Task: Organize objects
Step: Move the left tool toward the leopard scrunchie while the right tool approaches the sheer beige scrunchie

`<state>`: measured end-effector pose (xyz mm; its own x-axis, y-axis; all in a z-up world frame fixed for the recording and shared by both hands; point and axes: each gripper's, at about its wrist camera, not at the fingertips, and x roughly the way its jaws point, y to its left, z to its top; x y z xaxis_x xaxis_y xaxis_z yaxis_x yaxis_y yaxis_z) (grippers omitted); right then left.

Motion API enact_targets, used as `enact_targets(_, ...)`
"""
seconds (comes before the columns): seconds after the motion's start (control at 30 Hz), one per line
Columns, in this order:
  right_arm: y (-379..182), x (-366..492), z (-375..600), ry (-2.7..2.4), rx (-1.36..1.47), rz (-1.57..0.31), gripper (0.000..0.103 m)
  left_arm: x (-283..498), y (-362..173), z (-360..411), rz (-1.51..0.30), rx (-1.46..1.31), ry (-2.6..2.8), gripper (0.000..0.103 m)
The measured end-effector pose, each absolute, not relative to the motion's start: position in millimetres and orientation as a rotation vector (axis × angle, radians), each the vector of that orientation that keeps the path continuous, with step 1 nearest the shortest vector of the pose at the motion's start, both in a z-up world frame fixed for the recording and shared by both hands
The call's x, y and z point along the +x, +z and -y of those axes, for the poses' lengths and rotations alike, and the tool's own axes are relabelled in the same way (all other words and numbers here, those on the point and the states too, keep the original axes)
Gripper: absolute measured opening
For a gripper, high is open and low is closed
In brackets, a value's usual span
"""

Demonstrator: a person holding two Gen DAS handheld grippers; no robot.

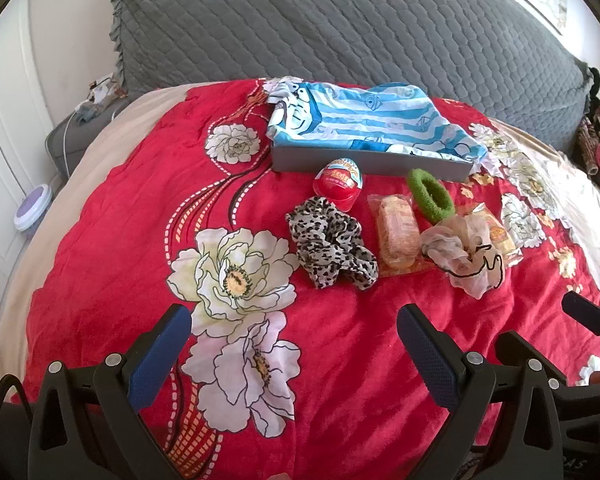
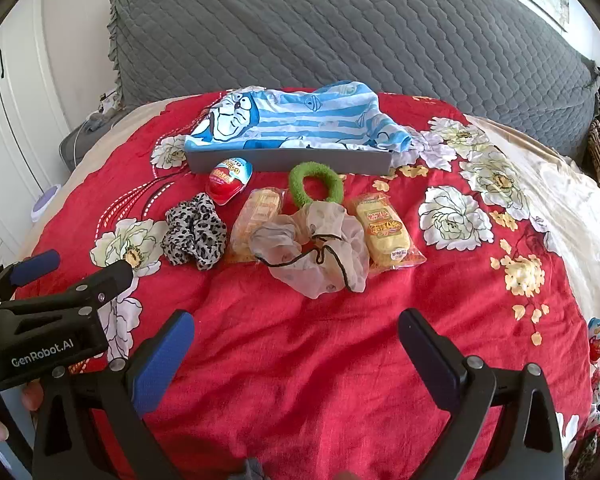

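I hold both grippers, left [image 1: 294,330] and right [image 2: 296,334], fingers apart and empty, short of the clutter: scrunchies [image 2: 194,232], snacks [image 2: 384,232] and egg [image 2: 229,182] ahead, before the box [image 2: 292,162], probably their destination.

free: bare red bedspread [image 2: 300,340] before both tools | blocked: scrunchie-and-snack cluster [image 2: 300,236], gray box [image 2: 292,162] behind

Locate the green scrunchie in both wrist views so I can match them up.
Left wrist: green scrunchie right of centre, between the gray box and the sheer scrunchie.
Right wrist: green scrunchie near centre, just above the sheer scrunchie.
Shared landmark: the gray box right behind it.
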<state>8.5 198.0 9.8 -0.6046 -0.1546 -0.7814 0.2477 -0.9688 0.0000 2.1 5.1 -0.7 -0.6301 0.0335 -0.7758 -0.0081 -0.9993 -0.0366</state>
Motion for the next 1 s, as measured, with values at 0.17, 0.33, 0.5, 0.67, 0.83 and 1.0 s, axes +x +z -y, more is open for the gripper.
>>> enact_targets(0.17,8,8,-198,-2.624,1.266,-0.159,0.103,1,-2,-5,0.054,-1.35,2.812,0.102)
enact_targets(0.33,6,7,-199,-2.623,1.269,-0.16,0.103,-4,-5,-2,0.056,-1.362,2.807,0.102)
enact_targets(0.5,4,5,-199,-2.625,1.266,-0.174,0.103,-9,-9,0,0.059,-1.373,2.803,0.102)
enact_targets(0.67,2,2,-200,-2.624,1.27,-0.179,0.103,-19,-12,-1,0.042,-1.371,2.807,0.102)
enact_targets(0.83,-2,-7,-201,-2.629,1.288,-0.184,0.103,-37,-14,-6,0.024,-1.355,2.812,0.102)
enact_targets(1.0,-6,-17,-202,-2.631,1.299,-0.179,0.103,-51,-19,-12,0.003,-1.348,2.81,0.102)
